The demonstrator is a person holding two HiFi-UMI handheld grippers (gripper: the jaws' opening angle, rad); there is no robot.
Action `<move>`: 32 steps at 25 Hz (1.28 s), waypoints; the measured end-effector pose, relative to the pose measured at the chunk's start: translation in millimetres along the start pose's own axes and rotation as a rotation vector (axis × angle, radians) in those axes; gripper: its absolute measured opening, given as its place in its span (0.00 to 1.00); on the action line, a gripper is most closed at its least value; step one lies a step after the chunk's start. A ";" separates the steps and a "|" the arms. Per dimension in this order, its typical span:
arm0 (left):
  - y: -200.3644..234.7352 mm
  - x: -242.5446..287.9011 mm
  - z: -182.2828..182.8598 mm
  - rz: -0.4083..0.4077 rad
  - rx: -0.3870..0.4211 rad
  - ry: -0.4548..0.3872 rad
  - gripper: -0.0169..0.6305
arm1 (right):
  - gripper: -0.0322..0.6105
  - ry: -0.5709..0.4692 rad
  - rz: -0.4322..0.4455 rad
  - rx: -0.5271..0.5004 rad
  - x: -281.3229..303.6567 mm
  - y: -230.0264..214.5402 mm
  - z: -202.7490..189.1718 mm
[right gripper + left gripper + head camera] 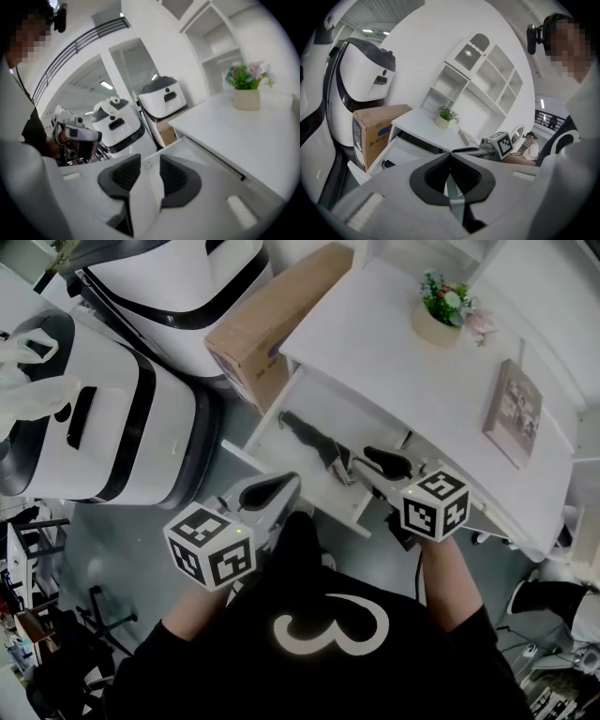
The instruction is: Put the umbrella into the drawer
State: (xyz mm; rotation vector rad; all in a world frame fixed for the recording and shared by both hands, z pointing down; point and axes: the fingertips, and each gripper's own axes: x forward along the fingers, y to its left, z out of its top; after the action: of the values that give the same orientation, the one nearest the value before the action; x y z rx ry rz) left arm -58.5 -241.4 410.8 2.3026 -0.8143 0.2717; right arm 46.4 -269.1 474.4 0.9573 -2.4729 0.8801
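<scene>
two white machines [103,418] stand beside the white desk [375,343], with a cardboard box [272,320] at its corner. the desk's drawer [305,486] is pulled out and the dark umbrella [314,442] lies inside it. the left gripper [267,490] hovers before the drawer, jaws together on nothing; the right gripper [386,463], over the drawer's right end, has its jaws apart. a potted plant [441,310] sits on the desk

In the head view the umbrella's [314,442] near end ran up against the right gripper's [386,463] fingers [375,457], so contact could not be told. The cardboard box [272,320] was partly hidden behind the worktop's [375,343] left edge. The book's [513,409] cover print was too small to read.
</scene>
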 end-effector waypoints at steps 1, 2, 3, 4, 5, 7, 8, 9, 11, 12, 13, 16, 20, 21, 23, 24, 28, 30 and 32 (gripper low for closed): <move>-9.7 -2.2 0.6 -0.005 0.010 -0.008 0.04 | 0.25 -0.042 0.013 -0.002 -14.3 11.8 7.2; -19.4 -4.7 1.1 -0.009 0.021 -0.016 0.04 | 0.25 -0.074 0.030 -0.004 -27.5 24.0 12.3; -29.3 -6.9 1.9 -0.014 0.032 -0.024 0.04 | 0.25 -0.103 0.046 -0.009 -40.3 35.6 16.1; -39.7 -8.9 3.1 -0.020 0.045 -0.033 0.04 | 0.25 -0.131 0.056 -0.020 -53.4 46.0 19.4; -50.6 -10.8 4.4 -0.028 0.058 -0.043 0.04 | 0.21 -0.160 0.061 -0.033 -67.0 55.4 22.6; -71.6 -14.8 6.2 -0.042 0.082 -0.063 0.04 | 0.12 -0.206 0.060 -0.062 -94.0 70.9 27.0; -80.8 -16.5 7.4 -0.048 0.092 -0.071 0.04 | 0.07 -0.220 0.056 -0.080 -106.3 76.7 28.3; -89.3 -17.9 9.0 -0.055 0.101 -0.078 0.04 | 0.06 -0.232 0.050 -0.101 -117.9 81.6 29.9; -106.5 -21.8 13.4 -0.072 0.114 -0.093 0.04 | 0.05 -0.260 0.042 -0.139 -140.1 91.9 34.7; -115.3 -25.0 15.8 -0.081 0.121 -0.103 0.04 | 0.05 -0.277 0.044 -0.152 -150.5 98.1 37.4; -124.1 -28.9 18.1 -0.088 0.132 -0.113 0.04 | 0.05 -0.294 0.049 -0.161 -160.2 104.9 40.0; -150.5 -41.7 24.4 -0.109 0.171 -0.143 0.04 | 0.05 -0.342 0.067 -0.184 -183.7 125.3 45.3; -175.7 -54.6 28.0 -0.128 0.218 -0.165 0.04 | 0.05 -0.373 0.074 -0.209 -200.0 142.5 45.8; -179.5 -56.9 27.3 -0.130 0.223 -0.169 0.04 | 0.05 -0.376 0.072 -0.213 -202.4 144.7 44.8; -185.3 -59.8 24.6 -0.133 0.228 -0.174 0.04 | 0.05 -0.382 0.063 -0.220 -207.7 147.6 43.0; -187.7 -60.5 23.2 -0.134 0.229 -0.175 0.04 | 0.05 -0.386 0.061 -0.222 -210.7 149.0 42.3; -196.6 -61.8 20.1 -0.144 0.234 -0.178 0.04 | 0.05 -0.397 0.057 -0.220 -220.0 153.4 39.3; -201.0 -61.4 18.4 -0.150 0.238 -0.179 0.04 | 0.05 -0.398 0.056 -0.223 -223.3 155.0 36.9; -204.6 -61.0 16.5 -0.157 0.241 -0.178 0.04 | 0.05 -0.396 0.056 -0.227 -225.3 157.1 34.4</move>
State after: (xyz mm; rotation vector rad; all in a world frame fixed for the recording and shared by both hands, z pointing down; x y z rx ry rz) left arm 20.4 -104.2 266.6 2.6310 -0.7143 0.0990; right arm 94.4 -92.2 267.0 1.0683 -2.8639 0.4400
